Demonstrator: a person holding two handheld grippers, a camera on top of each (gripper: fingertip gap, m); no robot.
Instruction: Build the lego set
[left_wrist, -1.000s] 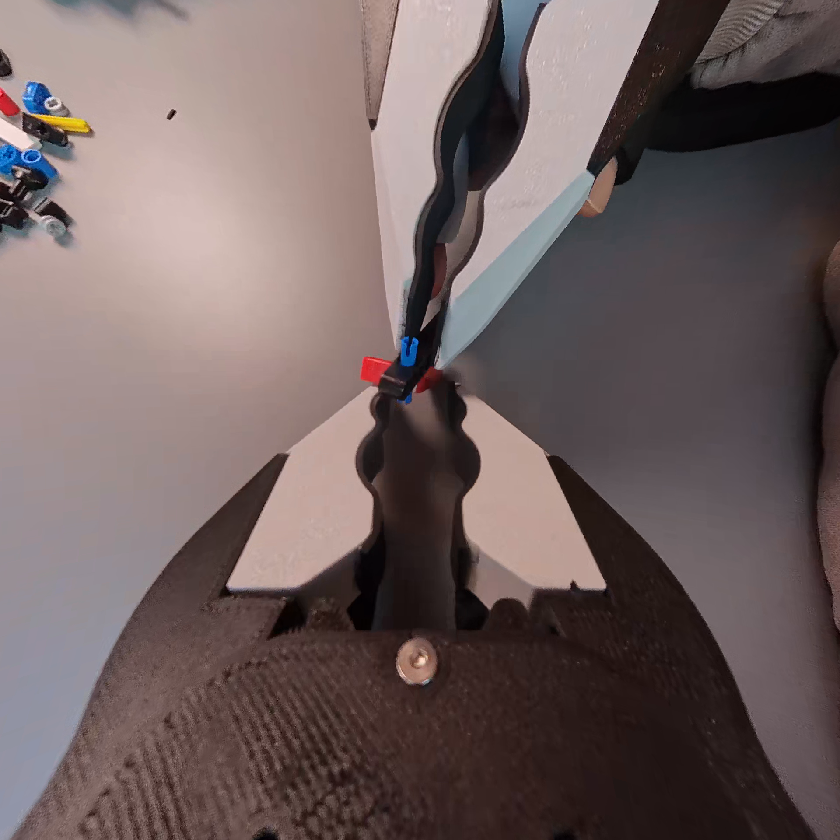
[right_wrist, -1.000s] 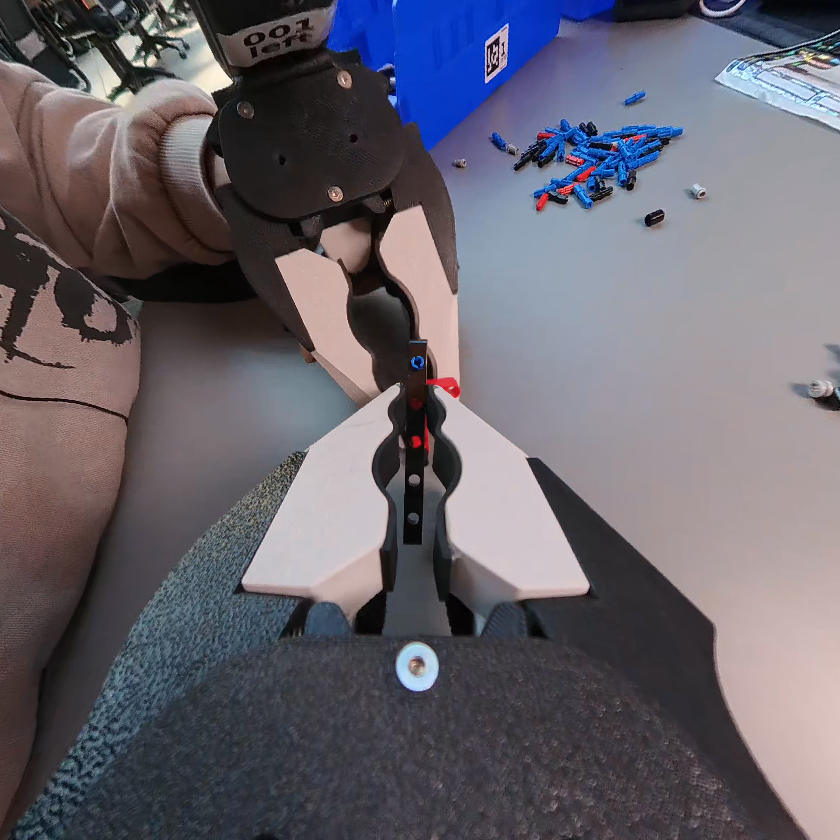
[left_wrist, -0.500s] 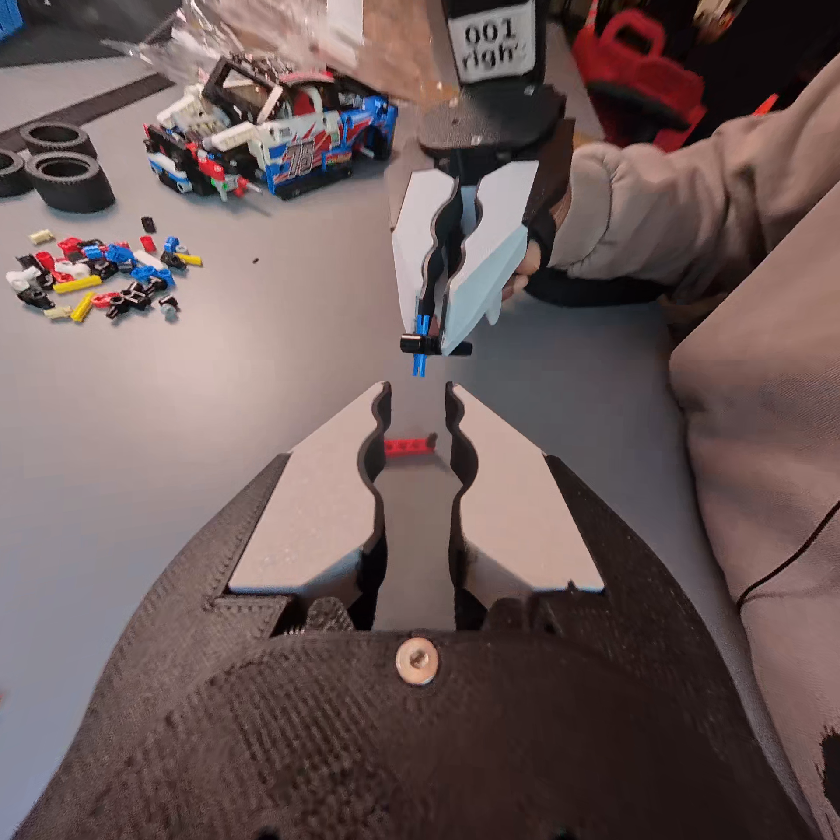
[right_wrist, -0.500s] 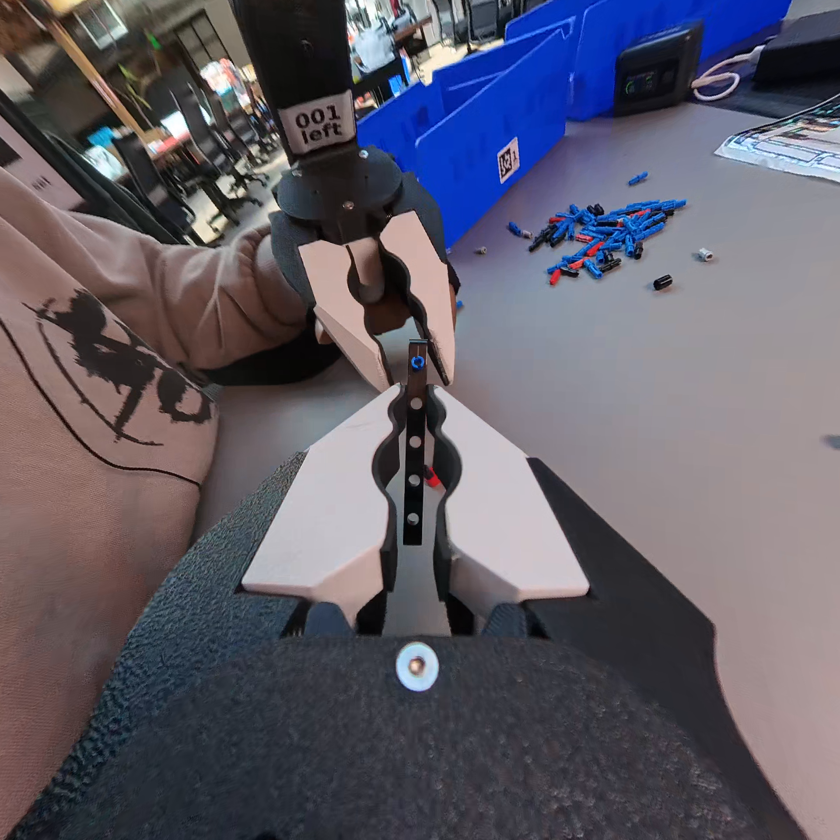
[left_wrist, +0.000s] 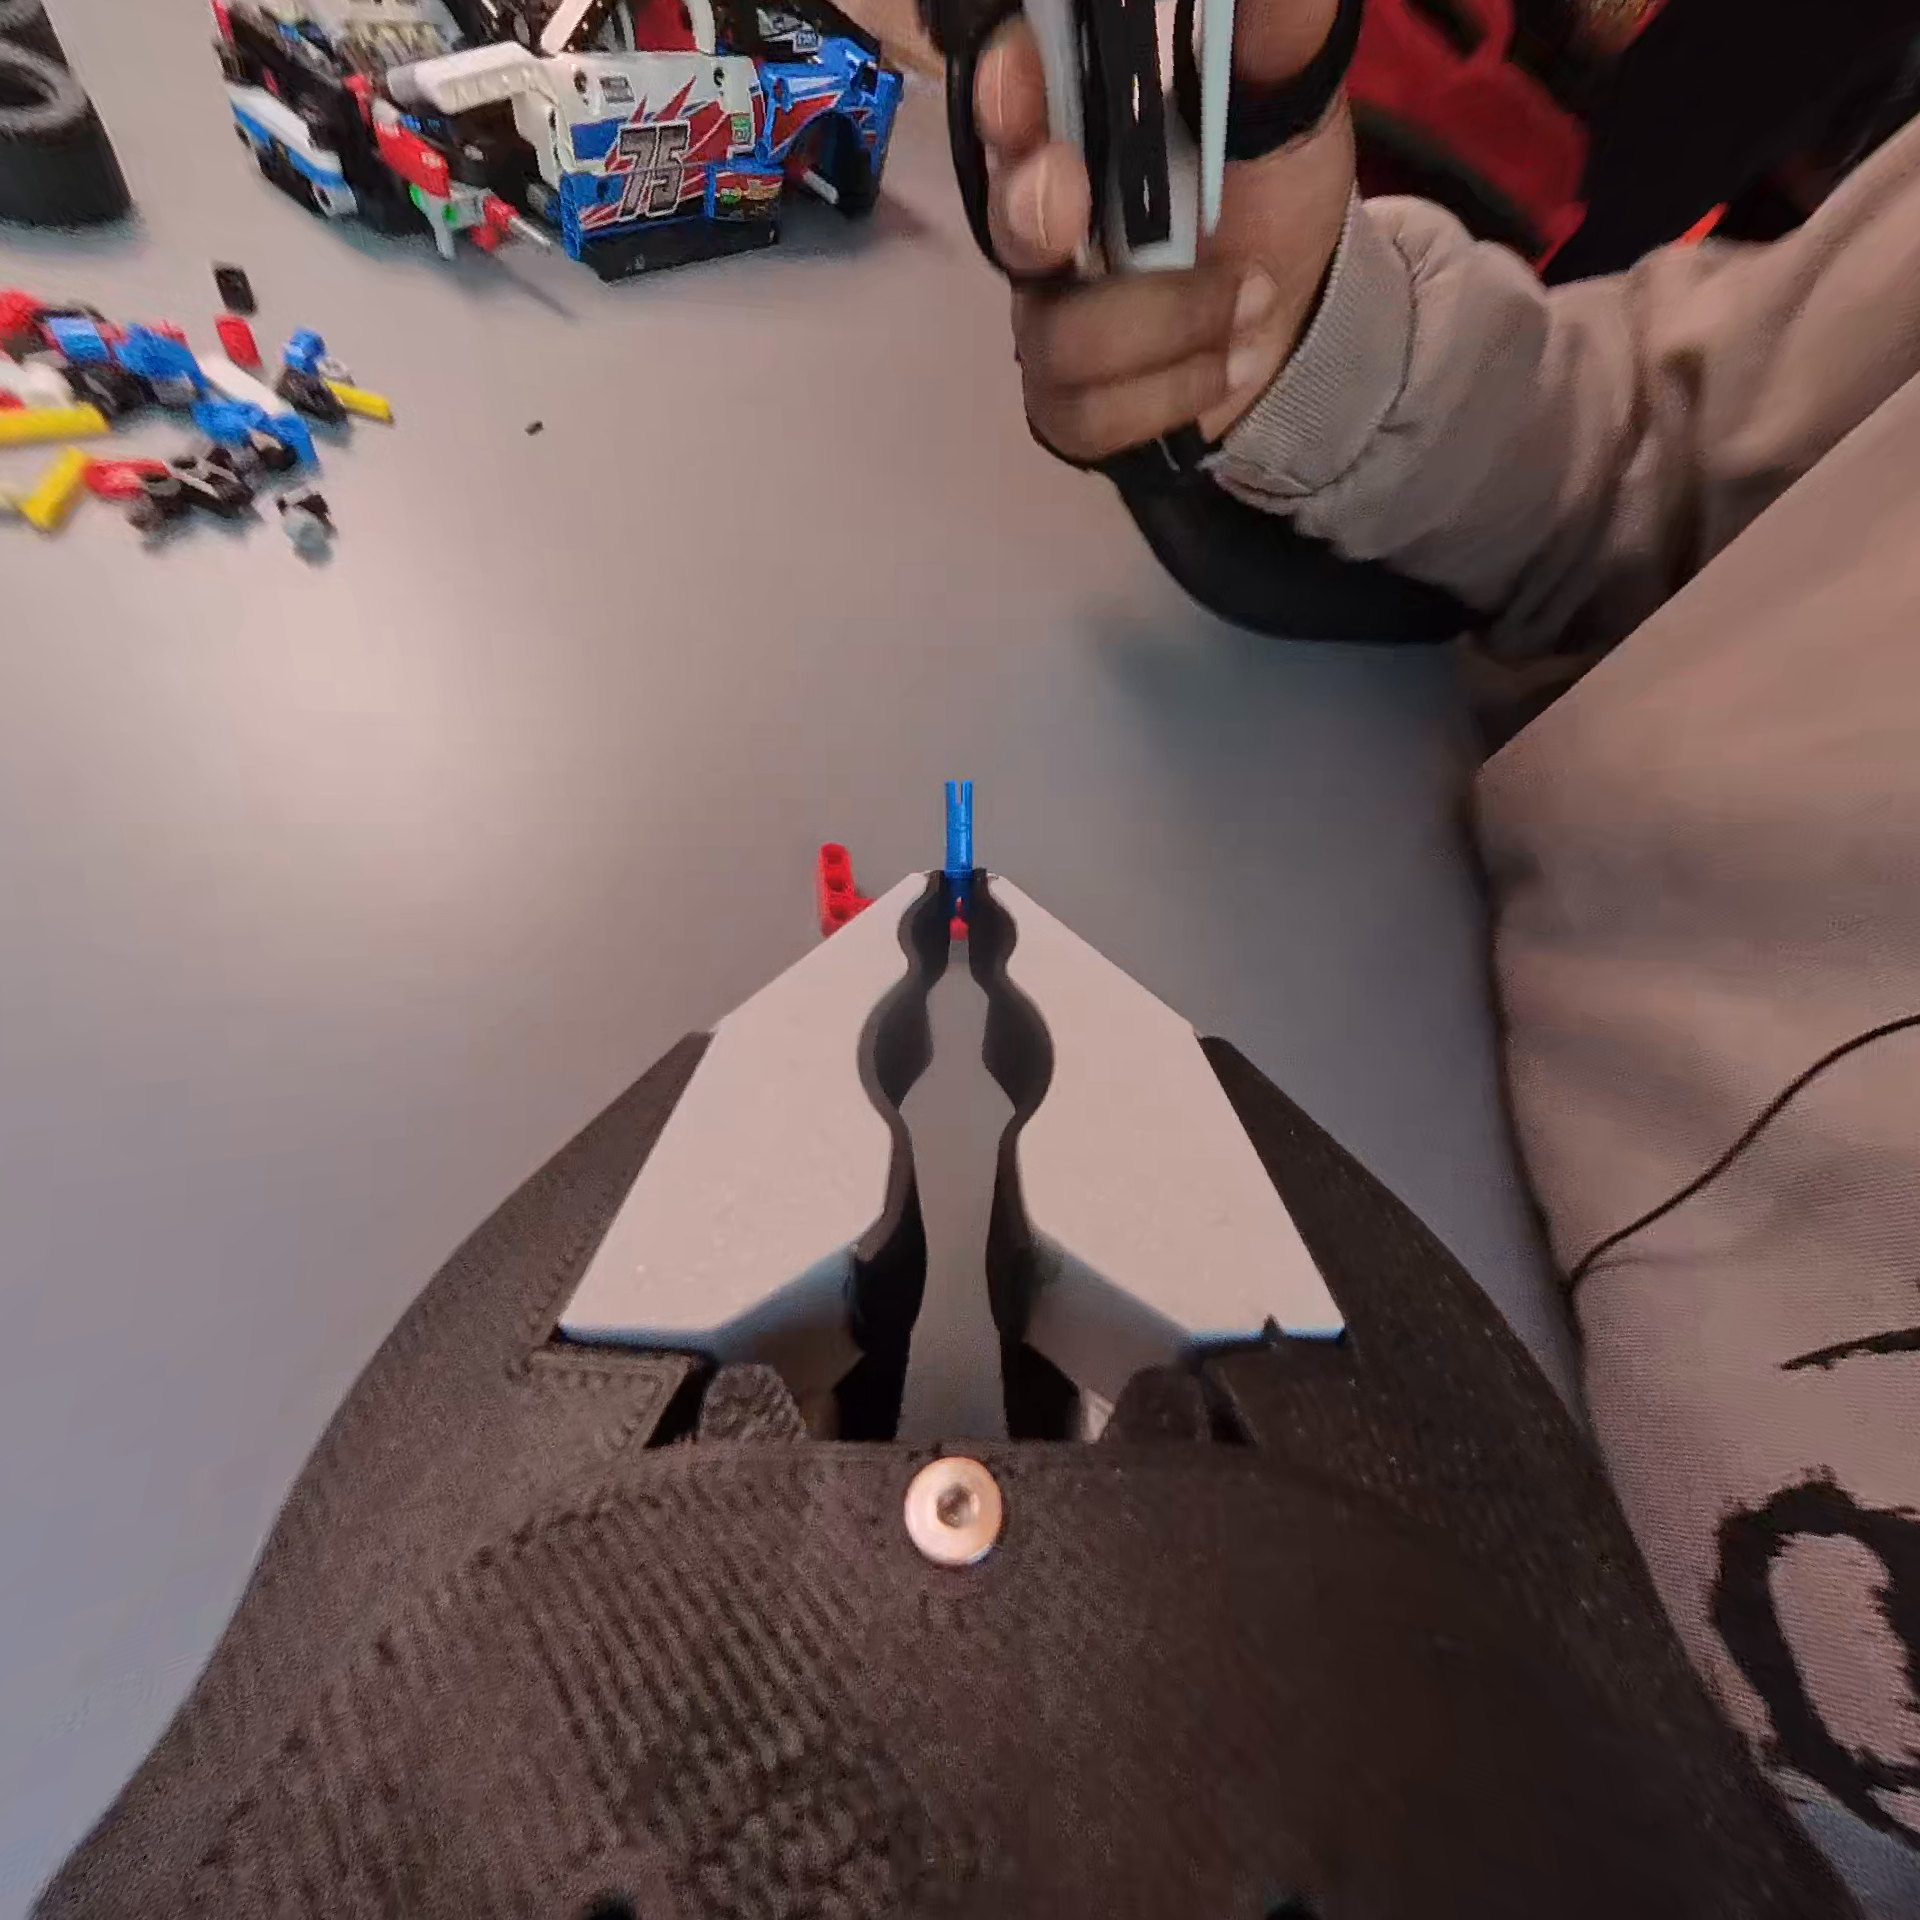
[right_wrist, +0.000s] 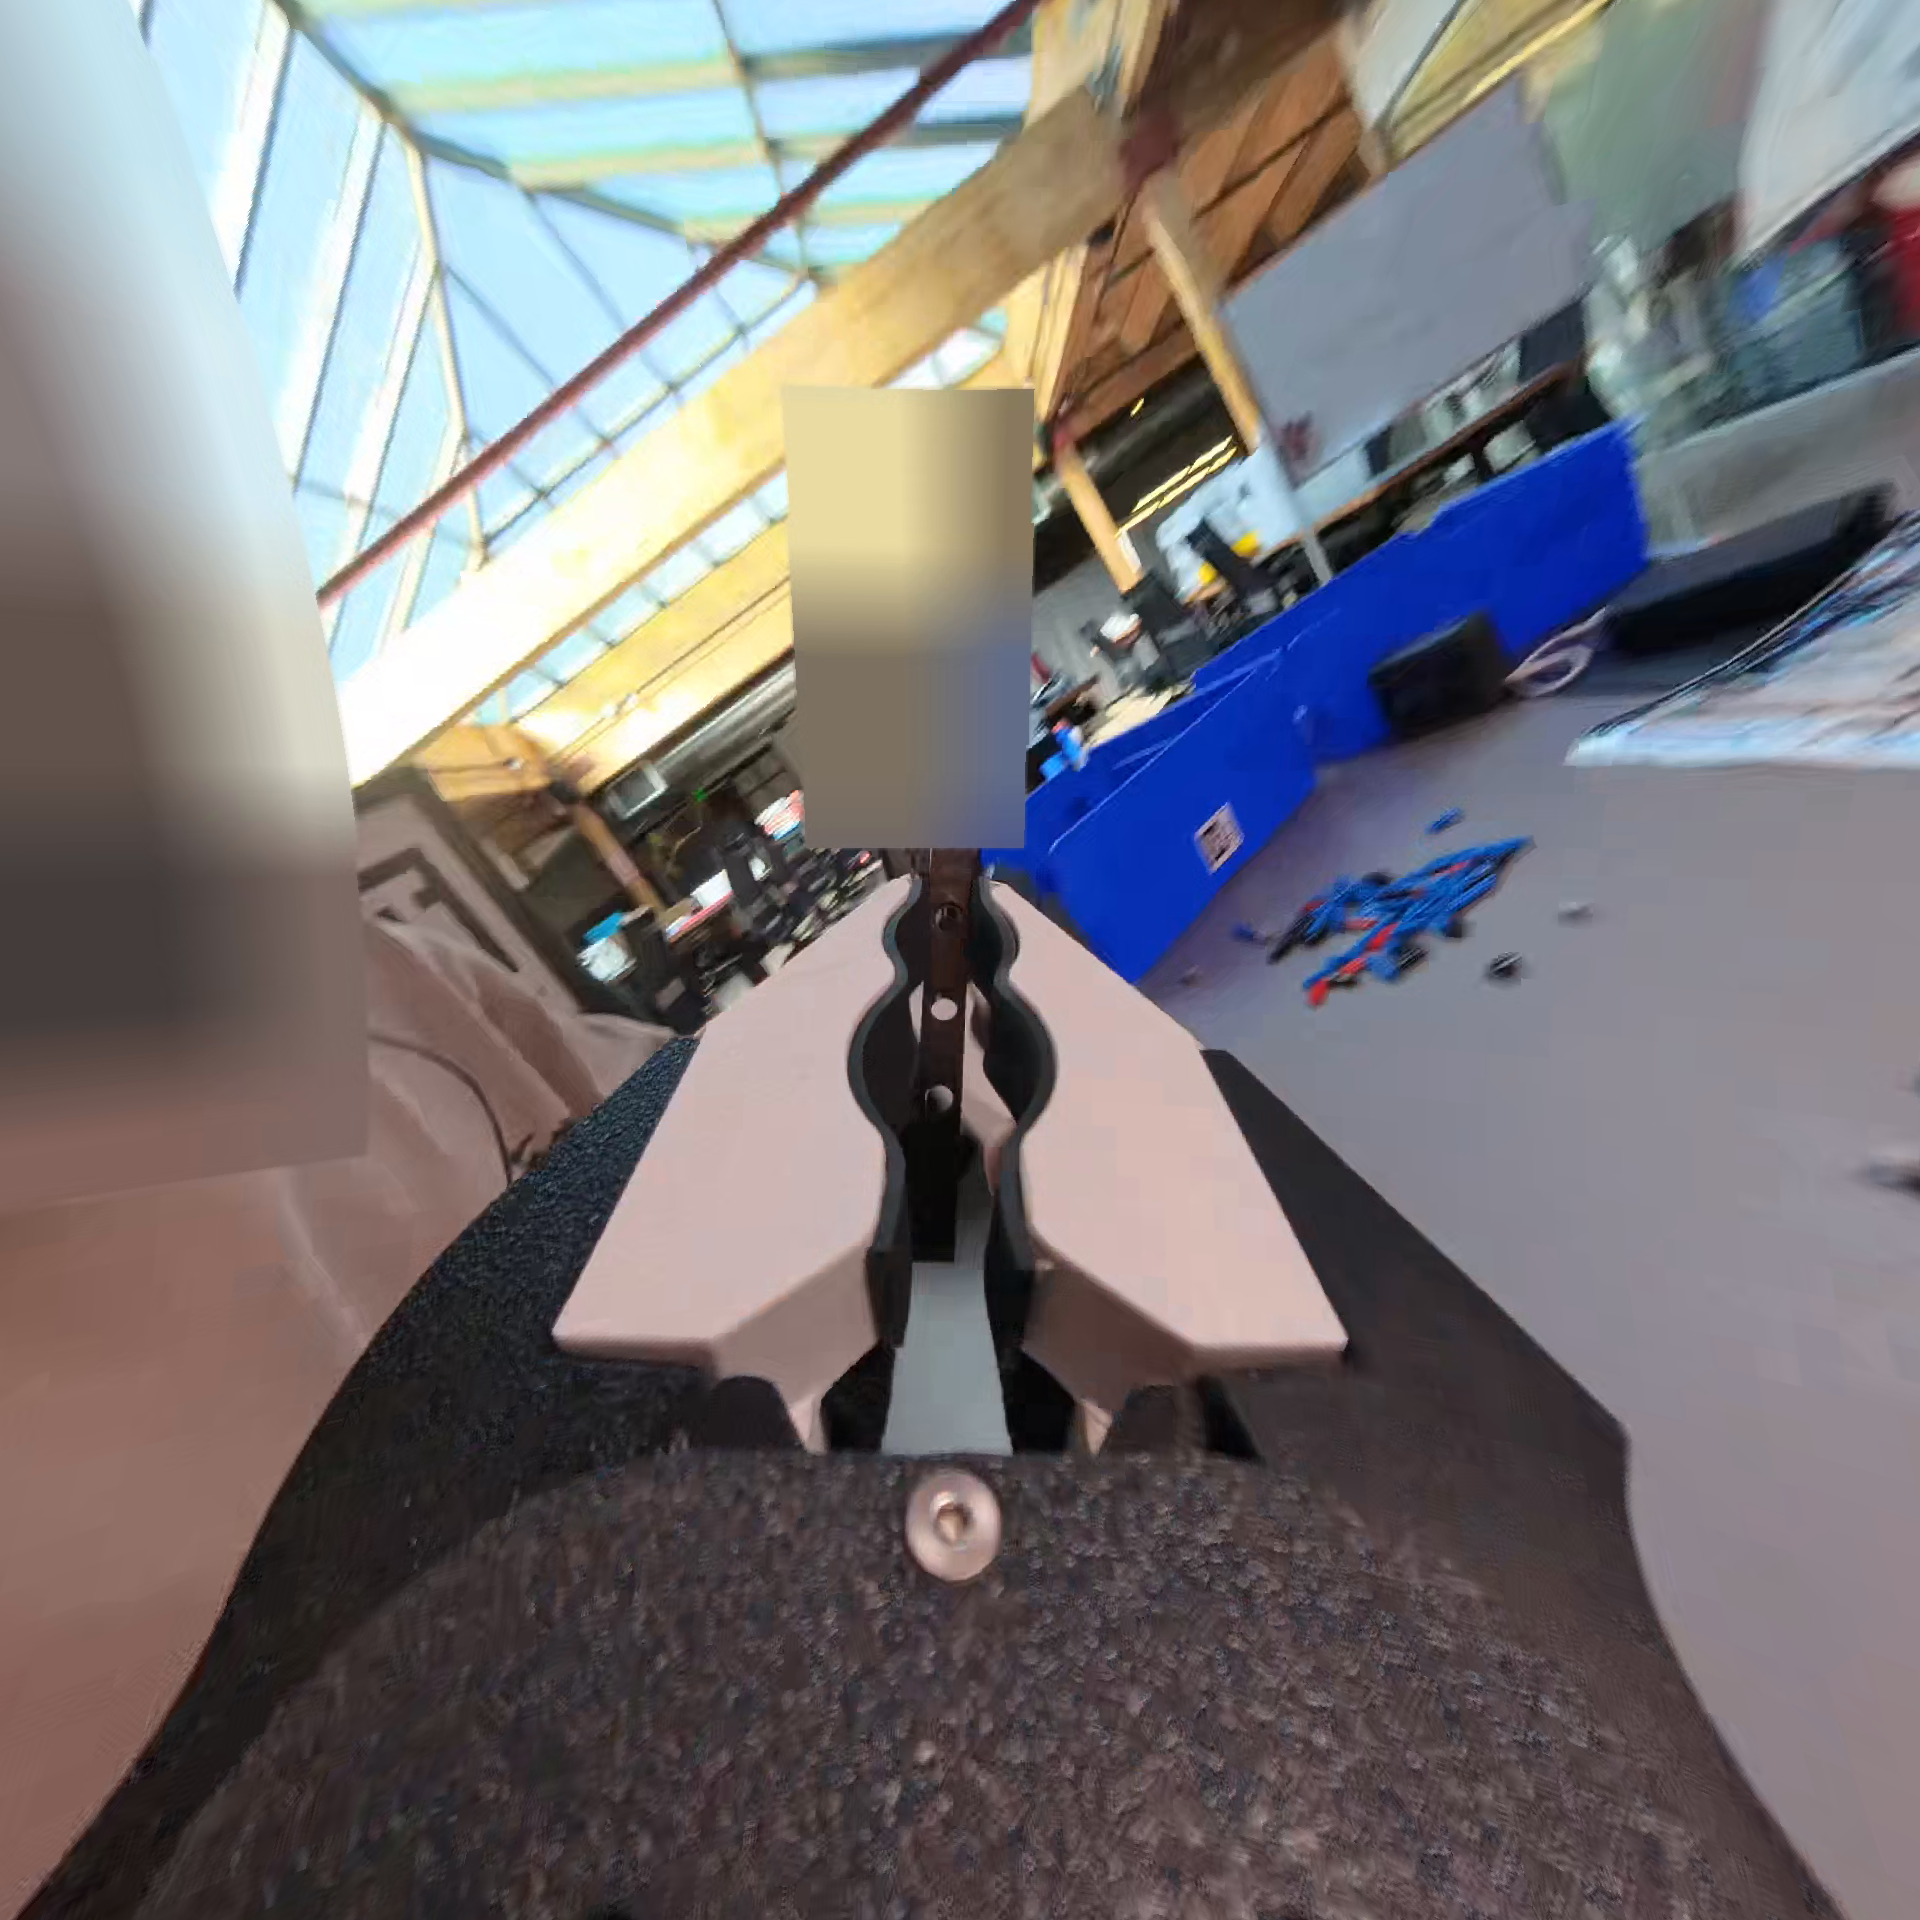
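Left wrist view: left gripper (left_wrist: 958, 881) low over the grey table (left_wrist: 520, 727), tips pinched together on a small blue pin (left_wrist: 958, 826) sticking straight out past them. Red lego piece (left_wrist: 834, 888) lying flat on the table just beside the left fingertip, partly hidden behind it. Over toward the far left edge, a scatter of loose parts (left_wrist: 156, 416) in blue, red, yellow, black and white; behind those, a mostly built race car (left_wrist: 540, 135) in white, blue and red, plus a black tyre (left_wrist: 52, 145) at the far left corner. Right gripper (left_wrist: 1132, 125) up at the top, blurry, gripped by a hand (left_wrist: 1122, 312) in a beige sleeve. Right wrist view: right gripper tilted way up toward the ceiling beams and skylights, clamped on a thin black beam (right_wrist: 940, 1039) with round holes, standing edge-on between the pads. Blue bins (right_wrist: 1351, 707) along the far edge, pile of blue pins (right_wrist: 1392, 914) with a few red and black ones near them, printed sheet (right_wrist: 1766, 696) toward the right edge. Pretty motion-blurred overall.
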